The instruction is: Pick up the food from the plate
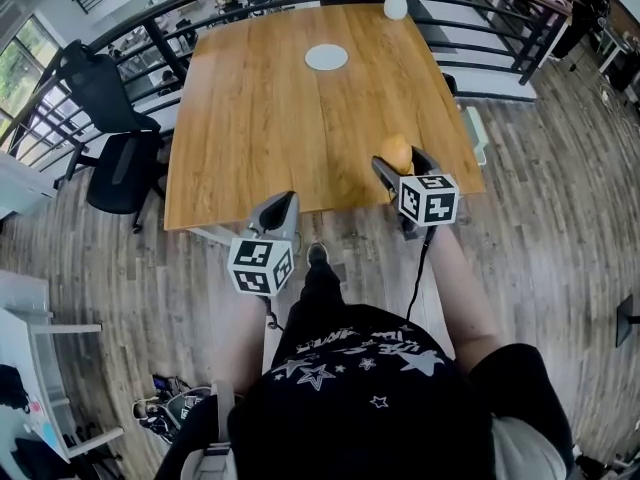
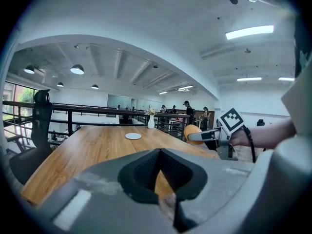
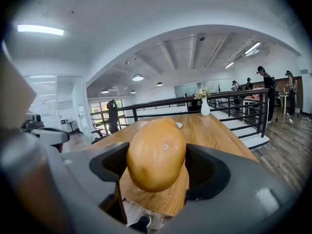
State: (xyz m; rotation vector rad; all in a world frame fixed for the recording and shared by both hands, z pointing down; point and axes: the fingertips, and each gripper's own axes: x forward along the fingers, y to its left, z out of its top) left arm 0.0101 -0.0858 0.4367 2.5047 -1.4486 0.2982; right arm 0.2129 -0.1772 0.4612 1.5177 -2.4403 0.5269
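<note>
The right gripper (image 3: 157, 177) is clamped on the food (image 3: 156, 152): the two dark pads press its left and right flanks, and the jaws stand wide because the piece fills the gap between them. The left gripper (image 2: 158, 172) has its jaws together with nothing between them, and hangs just off the near edge of the table (image 1: 250, 138).

In the head view the food sits in the right gripper over the near right corner of the table, clear of the wood and well apart from the plate (image 1: 326, 57). The plate lies bare towards the far end, near a white vase (image 1: 396, 3) of flowers at the far edge.

As I judge it, the pick-up itself is done: the food is off the plate and in the air. Nothing more of the task is to be seen, and where the food should go next the pictures do not say.

The food is a smooth oval lump, yellow-orange, rather like a mango or a small bread roll. It has a dull sheen and one small pale fleck on its skin. It stands roughly upright between the pads, its top and bottom bulging above and below them.
</note>
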